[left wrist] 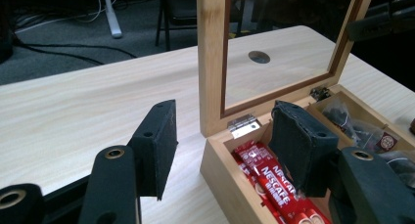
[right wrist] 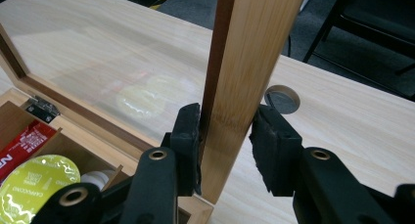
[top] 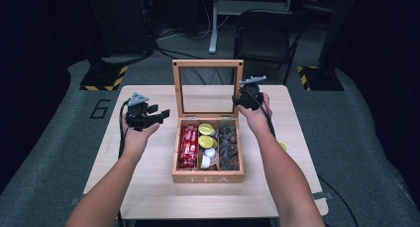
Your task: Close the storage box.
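Right gripper view: right gripper (right wrist: 225, 148) pinches side rail of the upright glass-paned wooden lid (right wrist: 249, 67) of the wooden tea box (top: 208, 176), at table (top: 148, 187) centre. Left gripper (left wrist: 222, 145) w/ jaws spread, nothing held, straddling box's left wall near red sachets (left wrist: 274, 190).

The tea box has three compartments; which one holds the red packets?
The left compartment, farthest from the right gripper clamped on the lid frame. The middle one holds green-topped and white capsules; the right one holds dark tea bags.
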Available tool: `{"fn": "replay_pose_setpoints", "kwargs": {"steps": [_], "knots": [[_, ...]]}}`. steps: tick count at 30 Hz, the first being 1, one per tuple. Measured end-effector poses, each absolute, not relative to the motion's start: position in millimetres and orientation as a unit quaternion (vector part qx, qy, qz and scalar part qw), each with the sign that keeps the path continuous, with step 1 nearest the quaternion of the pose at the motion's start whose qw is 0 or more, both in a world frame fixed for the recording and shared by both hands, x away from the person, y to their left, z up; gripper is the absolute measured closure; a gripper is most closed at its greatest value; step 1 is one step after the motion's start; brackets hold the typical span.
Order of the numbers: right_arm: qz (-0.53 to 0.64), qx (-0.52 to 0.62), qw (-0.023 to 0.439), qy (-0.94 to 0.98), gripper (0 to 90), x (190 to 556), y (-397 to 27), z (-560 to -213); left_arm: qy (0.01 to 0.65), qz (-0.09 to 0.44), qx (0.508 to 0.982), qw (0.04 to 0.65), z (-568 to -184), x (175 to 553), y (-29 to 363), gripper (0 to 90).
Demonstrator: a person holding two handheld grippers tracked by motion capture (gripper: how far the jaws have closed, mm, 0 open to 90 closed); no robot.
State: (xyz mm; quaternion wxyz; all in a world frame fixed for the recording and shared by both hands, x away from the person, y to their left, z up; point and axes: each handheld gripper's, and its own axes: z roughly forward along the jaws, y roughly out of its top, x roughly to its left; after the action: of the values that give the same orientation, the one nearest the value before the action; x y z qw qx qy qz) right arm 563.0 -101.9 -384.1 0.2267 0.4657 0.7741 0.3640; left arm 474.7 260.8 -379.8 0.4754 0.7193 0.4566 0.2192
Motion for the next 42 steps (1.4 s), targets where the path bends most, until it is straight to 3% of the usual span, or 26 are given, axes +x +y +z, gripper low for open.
{"fn": "replay_pose_setpoints", "kwargs": {"steps": [14, 27, 34, 42], "knots": [[0.375, 0.447, 0.250, 0.773, 64.7, 540.5, -103.2, -384.7, 0.436, 0.233, 0.724, 0.481, -342.8, 487.0, 237.1, 43.8], [0.389, 0.436, 0.257, 0.770, 64.4, 521.1, -105.5, -388.7, 0.421, 0.255, 0.719, 0.490, -308.9, 486.7, 227.5, 51.5], [0.396, 0.430, 0.257, 0.770, 64.2, 516.2, -108.1, -391.1, 0.403, 0.253, 0.738, 0.479, -306.9, 483.0, 220.9, 59.2], [0.403, 0.432, 0.254, 0.766, 63.3, 512.5, -109.8, -393.4, 0.405, 0.257, 0.738, 0.474, -312.8, 477.2, 221.0, 62.3]]}}
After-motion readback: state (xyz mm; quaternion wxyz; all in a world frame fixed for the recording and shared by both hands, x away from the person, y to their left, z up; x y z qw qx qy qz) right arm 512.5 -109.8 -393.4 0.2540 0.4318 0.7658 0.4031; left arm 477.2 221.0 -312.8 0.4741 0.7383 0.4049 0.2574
